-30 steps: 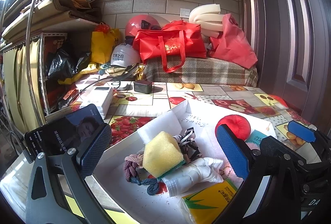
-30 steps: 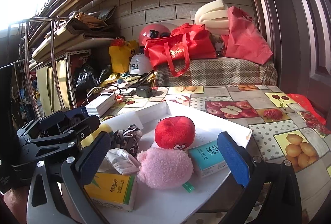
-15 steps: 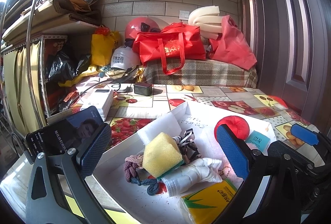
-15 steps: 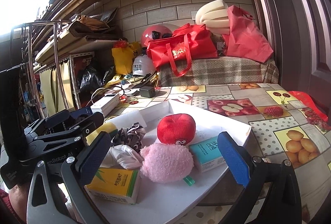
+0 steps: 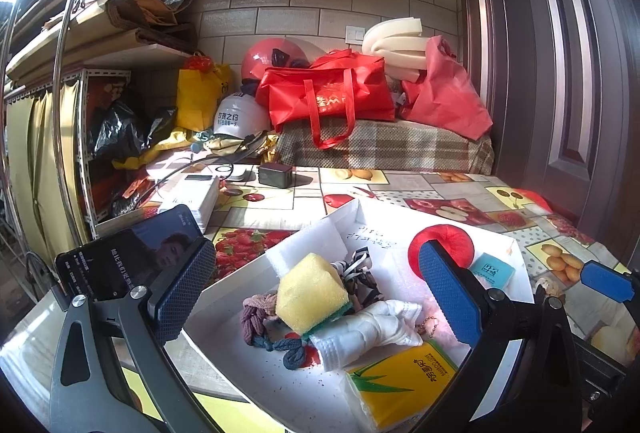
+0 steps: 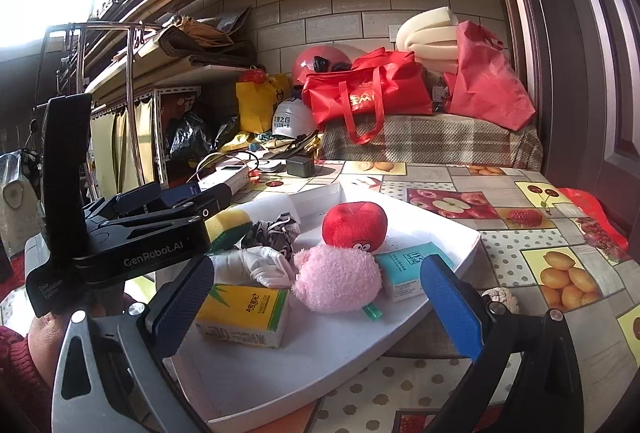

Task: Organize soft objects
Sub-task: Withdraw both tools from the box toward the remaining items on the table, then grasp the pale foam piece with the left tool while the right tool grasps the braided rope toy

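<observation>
Both tongs, left (image 5: 316, 297) and right (image 6: 316, 309), gape empty; pink plush (image 6: 336, 279) just ahead of right: light, squashy, pinch mid-body.

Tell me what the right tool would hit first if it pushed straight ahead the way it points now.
Probably the pink plush toy. It lies in the white tray centred between the open fingers of the right tool, with the red apple plush right behind it. Depth is uncertain through the fisheye, so the yellow tissue pack could brush the left finger.

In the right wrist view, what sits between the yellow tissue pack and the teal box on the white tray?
The fluffy pink plush toy lies between the yellow tissue pack and the teal box on the white tray, seen in the right wrist view.
</observation>
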### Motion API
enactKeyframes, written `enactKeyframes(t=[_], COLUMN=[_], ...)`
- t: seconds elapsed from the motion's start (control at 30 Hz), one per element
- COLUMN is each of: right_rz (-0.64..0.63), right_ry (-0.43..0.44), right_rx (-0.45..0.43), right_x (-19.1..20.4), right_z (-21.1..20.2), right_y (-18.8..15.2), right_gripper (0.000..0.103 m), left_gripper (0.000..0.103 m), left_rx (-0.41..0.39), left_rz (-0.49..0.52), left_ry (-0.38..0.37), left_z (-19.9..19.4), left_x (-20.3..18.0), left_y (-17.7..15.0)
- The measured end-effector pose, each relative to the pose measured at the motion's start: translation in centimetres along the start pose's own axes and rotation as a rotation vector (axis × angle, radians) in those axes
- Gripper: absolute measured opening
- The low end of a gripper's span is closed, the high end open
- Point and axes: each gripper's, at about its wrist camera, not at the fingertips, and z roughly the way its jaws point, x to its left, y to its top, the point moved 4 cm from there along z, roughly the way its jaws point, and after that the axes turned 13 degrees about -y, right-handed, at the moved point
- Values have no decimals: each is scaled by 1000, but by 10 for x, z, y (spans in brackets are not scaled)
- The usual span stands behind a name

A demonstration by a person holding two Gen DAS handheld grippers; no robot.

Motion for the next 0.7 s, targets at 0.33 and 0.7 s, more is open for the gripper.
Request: enactKeyframes(t=[0.33,0.7], right_rz=[62,447], right_ry=[-153,-472], right_rx=[-54,138], right_x=[-62,-237], right_z=[-51,-56], right_y=[-9,-44], right_gripper=[103,103], left_gripper=[103,102], left_rx=[12,118], left_rz=[77,190], left_ry=[-76,-449], left_z=[-9,-24], left_x=[-35,-139], left_y=[-6,-26])
